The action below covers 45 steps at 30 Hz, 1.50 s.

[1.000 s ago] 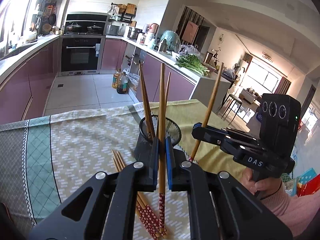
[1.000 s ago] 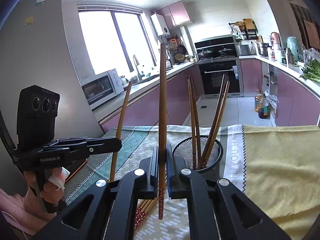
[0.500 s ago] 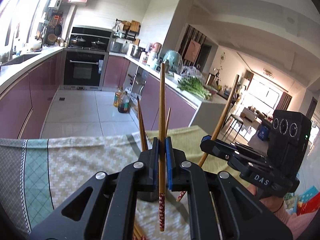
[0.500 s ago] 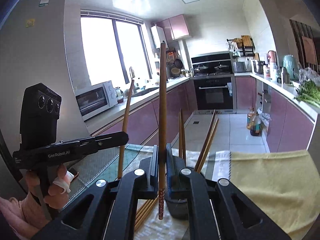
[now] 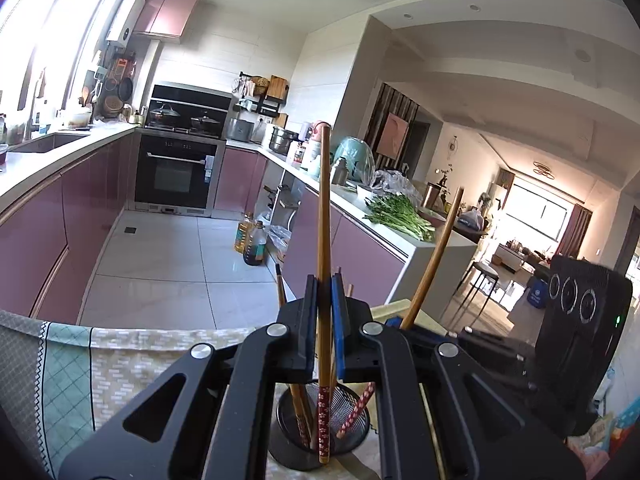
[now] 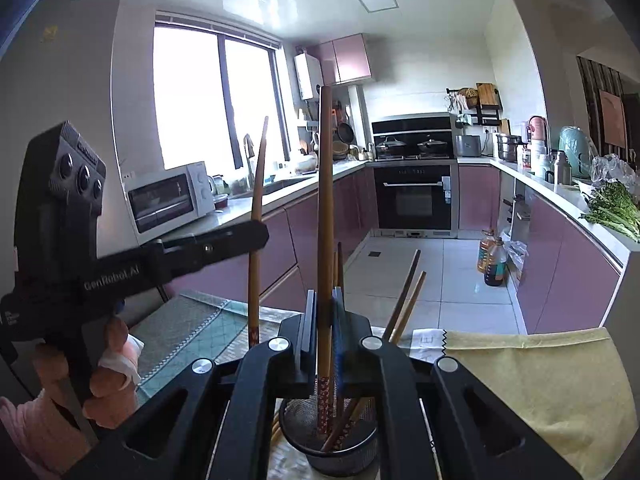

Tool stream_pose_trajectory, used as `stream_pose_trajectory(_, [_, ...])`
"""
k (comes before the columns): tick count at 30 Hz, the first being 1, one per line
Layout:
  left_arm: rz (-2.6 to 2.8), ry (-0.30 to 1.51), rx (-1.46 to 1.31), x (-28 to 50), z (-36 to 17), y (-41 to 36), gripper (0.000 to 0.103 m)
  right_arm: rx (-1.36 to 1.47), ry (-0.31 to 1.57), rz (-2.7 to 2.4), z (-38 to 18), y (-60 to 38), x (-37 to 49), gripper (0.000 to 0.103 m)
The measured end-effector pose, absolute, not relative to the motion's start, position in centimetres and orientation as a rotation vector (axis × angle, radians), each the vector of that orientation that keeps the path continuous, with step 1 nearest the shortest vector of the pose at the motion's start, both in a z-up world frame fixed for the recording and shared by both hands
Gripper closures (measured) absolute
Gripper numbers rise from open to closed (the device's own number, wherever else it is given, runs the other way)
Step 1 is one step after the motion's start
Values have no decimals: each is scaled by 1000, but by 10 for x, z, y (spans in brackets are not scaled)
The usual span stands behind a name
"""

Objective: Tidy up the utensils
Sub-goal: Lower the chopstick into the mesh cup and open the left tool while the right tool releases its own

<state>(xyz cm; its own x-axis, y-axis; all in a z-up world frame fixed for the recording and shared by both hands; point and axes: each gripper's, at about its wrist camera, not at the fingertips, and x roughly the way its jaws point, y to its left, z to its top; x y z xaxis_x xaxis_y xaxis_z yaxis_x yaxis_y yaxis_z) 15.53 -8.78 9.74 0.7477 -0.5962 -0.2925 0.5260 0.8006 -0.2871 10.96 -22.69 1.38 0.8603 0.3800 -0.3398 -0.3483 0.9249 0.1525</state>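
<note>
My left gripper (image 5: 324, 312) is shut on an upright wooden chopstick (image 5: 323, 216) with a red patterned end, held over the black mesh utensil cup (image 5: 352, 436). My right gripper (image 6: 325, 320) is shut on another upright chopstick (image 6: 325, 208), its red end just above the same cup (image 6: 360, 444), which holds several chopsticks (image 6: 402, 306). Each gripper shows in the other's view, the left one (image 6: 256, 236) at the left with its chopstick (image 6: 256, 240), the right one (image 5: 400, 322) at the right with its chopstick (image 5: 434, 260).
The table carries a green and beige patterned cloth (image 5: 68, 376) and a yellow cloth (image 6: 532, 384). More chopsticks (image 6: 275, 428) lie beside the cup. Beyond the table edge are the tiled kitchen floor, pink cabinets and oil bottles (image 5: 252, 242).
Both grippers have risen and moved over the mesh cup with their chopsticks. The cup now sits directly below the fingers in both views.
</note>
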Motion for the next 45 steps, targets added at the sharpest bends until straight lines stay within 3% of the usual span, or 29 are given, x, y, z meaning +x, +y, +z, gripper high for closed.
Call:
stream_pose_trajectory(17, [-595,457,-106,156,63,-109,96,80,503,361,-21,-225,127,97])
stream_pose_trajectory(30, [-579,384,-160,168,78,-98,96,102,516,363,-25,-230,125,97])
stream_pose_trajectory(43, [-575,583,35,171,39,-115,95,130,608,346,-43,-234,140,95])
stream_pose_trajectory(45, [-582,639,57,176,30,-118,95,138,611,335,-45,-236,142,89])
